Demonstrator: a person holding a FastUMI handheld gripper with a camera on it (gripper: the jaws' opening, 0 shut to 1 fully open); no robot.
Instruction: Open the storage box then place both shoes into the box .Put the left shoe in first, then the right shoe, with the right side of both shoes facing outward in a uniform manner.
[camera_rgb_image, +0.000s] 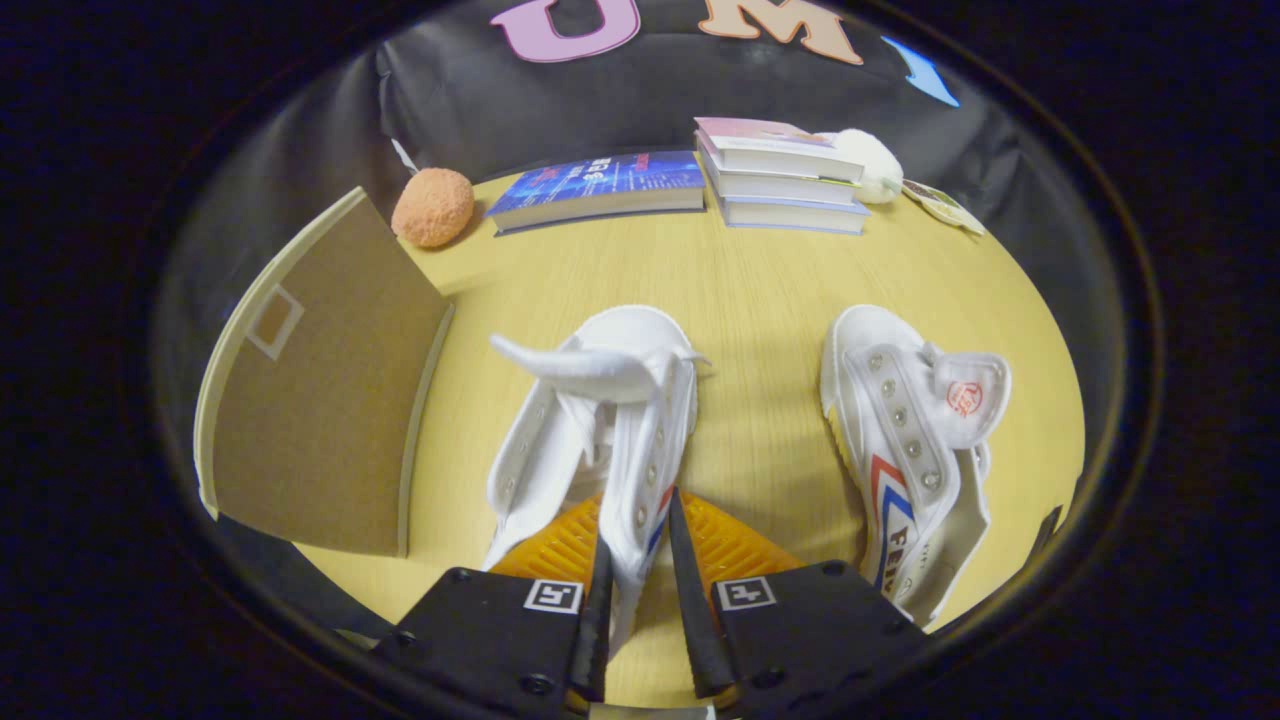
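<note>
The gripper (640, 560) is clamping the side wall of the near white canvas shoe (590, 430) at the table's near edge. The second white canvas shoe with red-blue stripes (905, 450) is lying toward the right edge. Judging by the raised brown cardboard box flap (320, 390) at the left edge, the opening step is appearing complete; both placements are remaining.

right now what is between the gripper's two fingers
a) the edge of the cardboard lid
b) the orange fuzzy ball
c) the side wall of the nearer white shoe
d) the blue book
c: the gripper has one finger inside the nearer white shoe and the other outside it, with the shoe's eyelet side wall in the gap; whether both press it is unclear.
</note>
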